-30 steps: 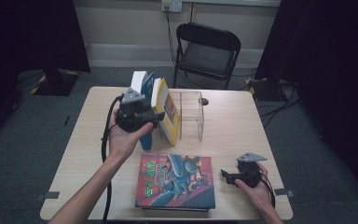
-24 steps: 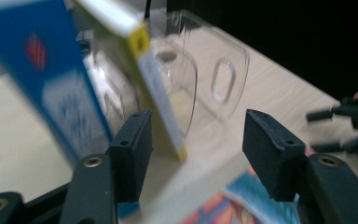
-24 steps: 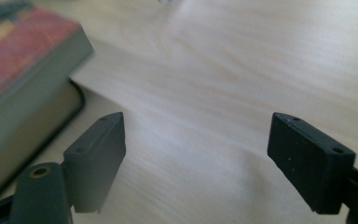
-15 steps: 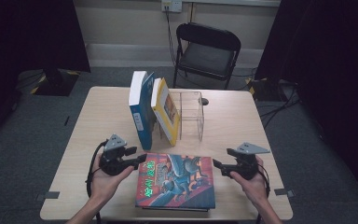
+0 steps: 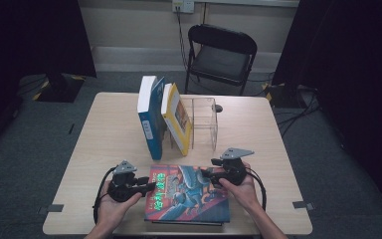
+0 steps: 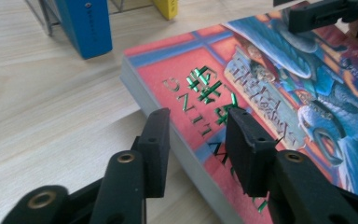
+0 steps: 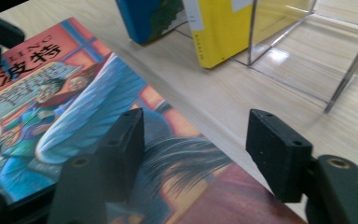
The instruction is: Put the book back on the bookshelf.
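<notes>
Flat, the red book (image 5: pixel 189 195) lies cover up, long axis left-right.

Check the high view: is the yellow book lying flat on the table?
No, the yellow book stands on edge, tilted, beside the blue book at the clear rack.

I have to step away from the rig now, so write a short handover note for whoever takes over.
Left gripper: jaws have just been closing, straddling the left edge of the red picture book, not yet pressing.
Right gripper: jaws have just been closing, astride the book's far right edge, not gripping.
The book lies flat at the table's near edge. Blue book and yellow book stand by the clear stand.
Done: both grippers are at the book. Left: probably grip, lift, shelve it.
</notes>
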